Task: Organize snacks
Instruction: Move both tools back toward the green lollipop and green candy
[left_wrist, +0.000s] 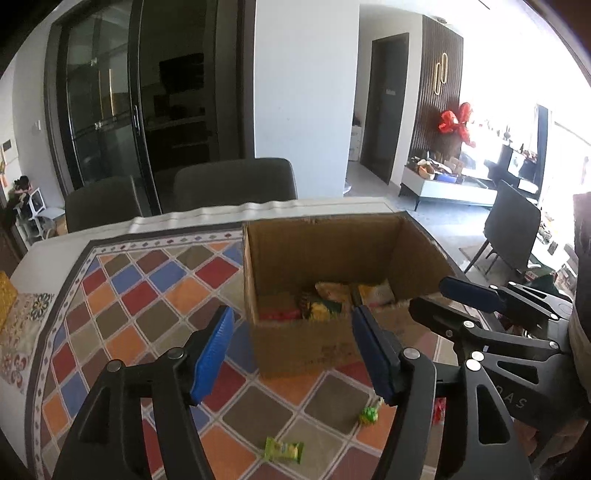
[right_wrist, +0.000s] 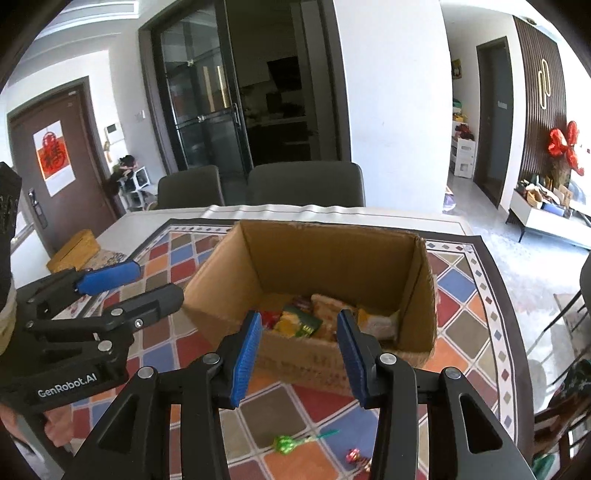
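Cardboard box (right_wrist: 332, 258) holds several snack packets (right_wrist: 317, 317).

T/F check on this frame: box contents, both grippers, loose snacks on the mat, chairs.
1. The cardboard box holds snack packets. True.
2. The left gripper grips a packet. False: its jaws are open, nothing between them.
3. A green lollipop lies on the mat in front of the box. True.
4. The right gripper is shut. False: open, empty.
5. The box lies on its side. False: upright, top open.
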